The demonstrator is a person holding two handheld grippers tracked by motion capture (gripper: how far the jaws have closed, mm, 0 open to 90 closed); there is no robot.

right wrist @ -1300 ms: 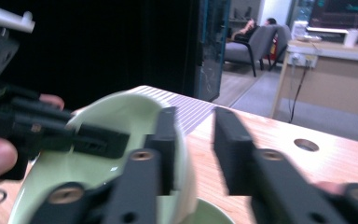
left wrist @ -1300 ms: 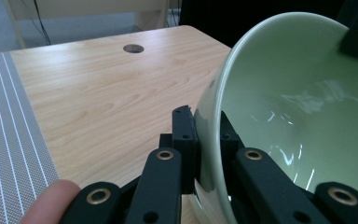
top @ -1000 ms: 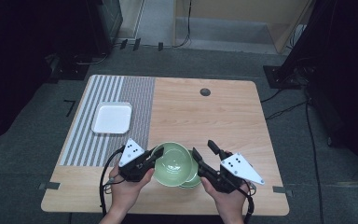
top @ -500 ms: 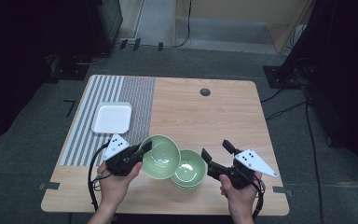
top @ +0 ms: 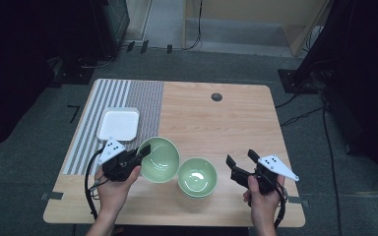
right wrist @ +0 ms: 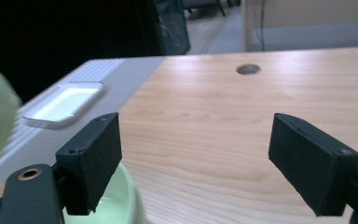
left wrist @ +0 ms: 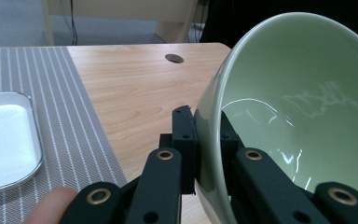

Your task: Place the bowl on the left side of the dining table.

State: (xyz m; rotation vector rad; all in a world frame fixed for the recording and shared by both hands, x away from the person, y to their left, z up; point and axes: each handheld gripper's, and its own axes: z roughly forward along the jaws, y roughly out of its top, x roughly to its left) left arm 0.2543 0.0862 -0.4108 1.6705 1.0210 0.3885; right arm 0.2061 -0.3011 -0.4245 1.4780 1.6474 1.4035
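Bowls are being unstacked. High view: my left gripper carries the upper bowl tilted, beside the lower bowl on the table. Left gripper view: jaws pinch its rim. Right gripper view: my right gripper has just been opening, nothing between. Next, set it down level.

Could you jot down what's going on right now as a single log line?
left gripper: shut on lifted pale green ceramic bowl | right gripper: open, jaws just opened | second green bowl: on wooden table
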